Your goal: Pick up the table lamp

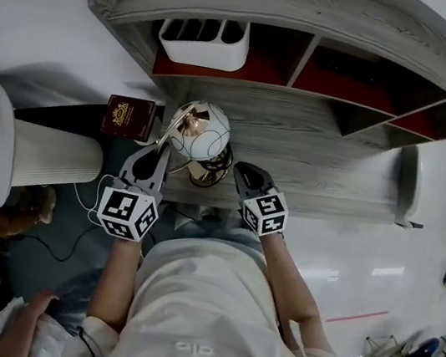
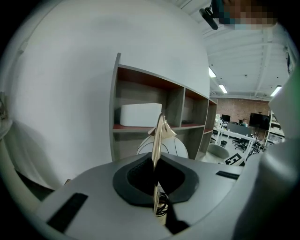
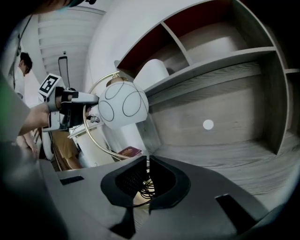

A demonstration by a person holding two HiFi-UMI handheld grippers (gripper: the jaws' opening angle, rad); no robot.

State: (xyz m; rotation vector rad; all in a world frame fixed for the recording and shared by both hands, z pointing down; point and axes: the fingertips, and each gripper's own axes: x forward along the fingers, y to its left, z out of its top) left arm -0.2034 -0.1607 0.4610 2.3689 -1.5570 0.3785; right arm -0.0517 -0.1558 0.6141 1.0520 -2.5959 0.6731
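Note:
The table lamp has a white globe [image 1: 203, 130] inside a thin gold ring [image 1: 174, 127] and stands on the grey wooden desk [image 1: 334, 171], with a dark coiled cord [image 1: 218, 167] at its base. My left gripper [image 1: 163, 149] is shut on the gold ring at the lamp's left side. In the left gripper view the ring [image 2: 158, 136] runs edge-on between the closed pads, with the globe [image 2: 177, 149] behind it. My right gripper [image 1: 246, 172] is shut and empty, just right of the lamp's base. The right gripper view shows the globe [image 3: 123, 105] up left and the cord [image 3: 146, 187] beyond my closed jaws.
A white divided organiser [image 1: 205, 41] sits in the shelf unit's left cubby. A dark red book [image 1: 129, 118] lies left of the lamp. A white ribbed cylinder [image 1: 49, 157] stands off the desk's left end. Another person's hand [image 1: 37, 303] shows at lower left.

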